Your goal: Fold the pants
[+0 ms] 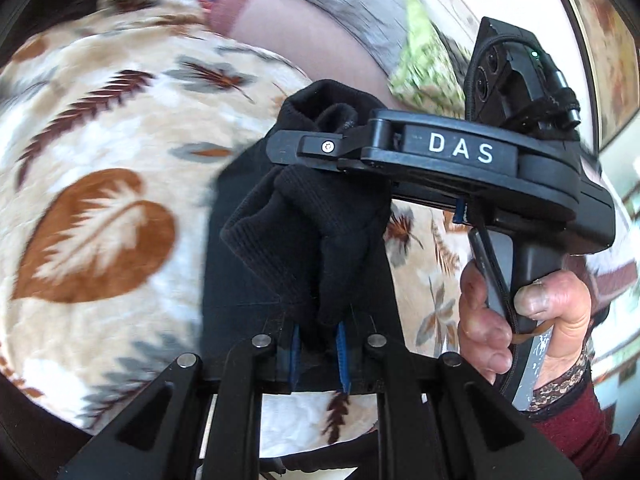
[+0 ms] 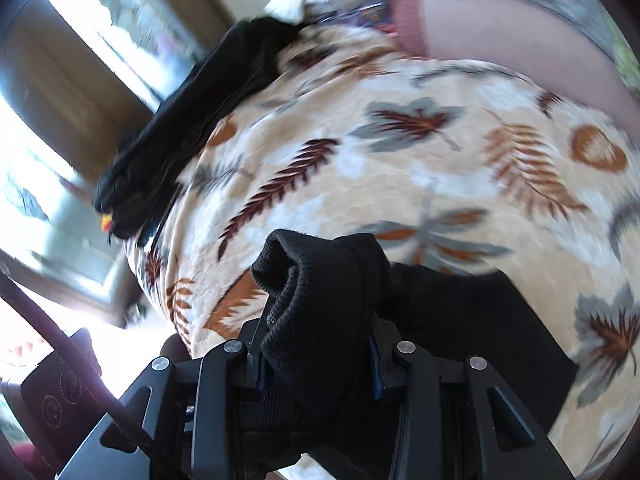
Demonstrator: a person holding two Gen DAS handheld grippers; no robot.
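The black knit pants [image 1: 312, 216] hang bunched between both grippers above a leaf-patterned blanket [image 1: 100, 152]. My left gripper [image 1: 320, 344] is shut on a fold of the pants, the cloth pinched between its blue pads. My right gripper [image 1: 320, 148] crosses the left wrist view sideways, marked DAS, and is shut on the ribbed end of the pants. In the right wrist view the right gripper [image 2: 320, 344] holds a thick ribbed cuff of the pants [image 2: 320, 280], and the rest of the cloth trails to the right over the blanket [image 2: 400, 160].
Another dark garment [image 2: 180, 128] lies on the blanket's far left edge. A pink and grey pillow [image 2: 500, 28] lies at the back. A green patterned cloth [image 1: 424, 60] lies beyond it. A bright window [image 2: 120, 32] is at the left.
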